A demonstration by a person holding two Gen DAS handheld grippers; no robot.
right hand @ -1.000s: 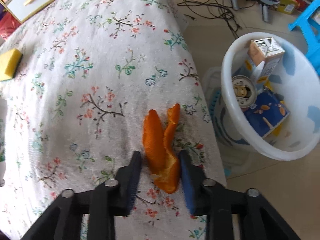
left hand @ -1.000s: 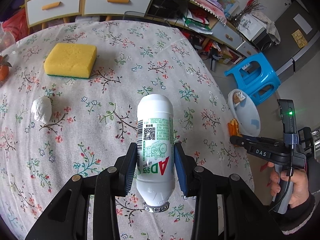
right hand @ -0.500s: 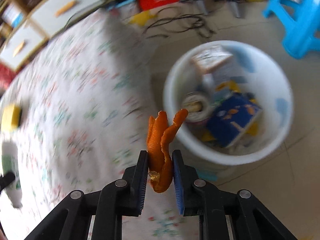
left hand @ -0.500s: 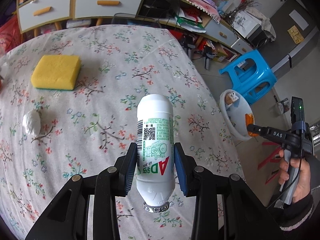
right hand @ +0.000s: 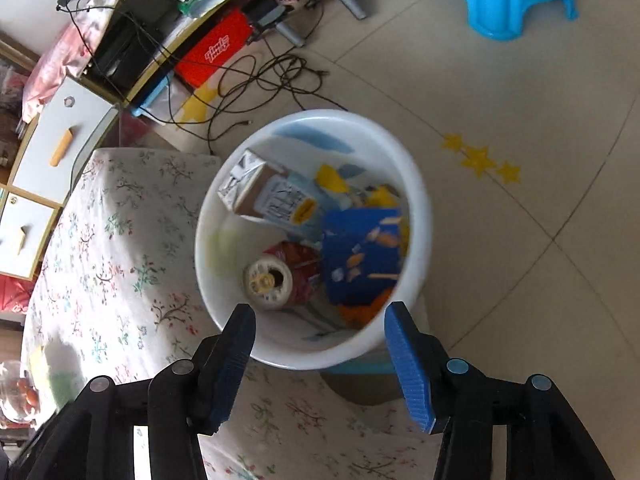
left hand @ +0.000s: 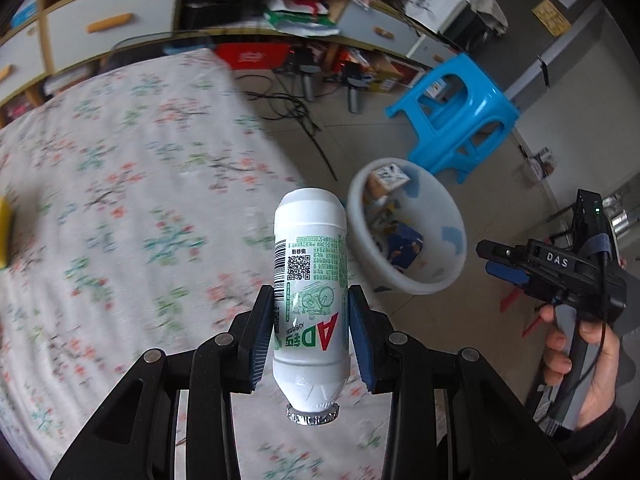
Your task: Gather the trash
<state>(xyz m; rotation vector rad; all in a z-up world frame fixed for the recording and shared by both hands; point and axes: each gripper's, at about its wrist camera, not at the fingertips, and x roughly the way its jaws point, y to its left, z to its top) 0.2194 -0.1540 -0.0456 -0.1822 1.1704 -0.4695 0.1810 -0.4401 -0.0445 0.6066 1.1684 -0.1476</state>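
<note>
Two tools are at work over a counter point(left hand: 120, 208) draped in a white cloth with small red and green flower sprigs. Beyond the cloth's edge lies a pale tiled floor with a tangle of black cables point(right hand: 256, 76), a blue plastic stool point(left hand: 460, 108) and, along the wall, low white cabinets with orange handles point(left hand: 108, 24). A few yellow star stickers point(right hand: 480, 160) mark the tiles.

A white bin point(right hand: 416, 208) stands on the floor just beside the counter's edge. Inside it lie a small carton point(right hand: 256, 188), a blue box point(right hand: 360, 256), a red container seen end-on point(right hand: 276, 280) and a piece of orange peel point(right hand: 360, 312) against the near wall.

The left tool point(left hand: 308, 336) holds a white bottle point(left hand: 310, 264) by its lower body, both blue pads pressed on the green-and-red label, foil-sealed neck toward the camera and rounded base pointing away. The bottle hangs over the counter's edge, with the bin beyond it to the right.

The right tool point(right hand: 320, 344) hovers straight above the bin, pointing steeply down. Its jaws are opening, already spread fairly wide, with nothing between the pads; the orange peel lies below them in the bin. In the left view a hand point(left hand: 580, 364) grips this tool's handle, to the right of the bin.
</note>
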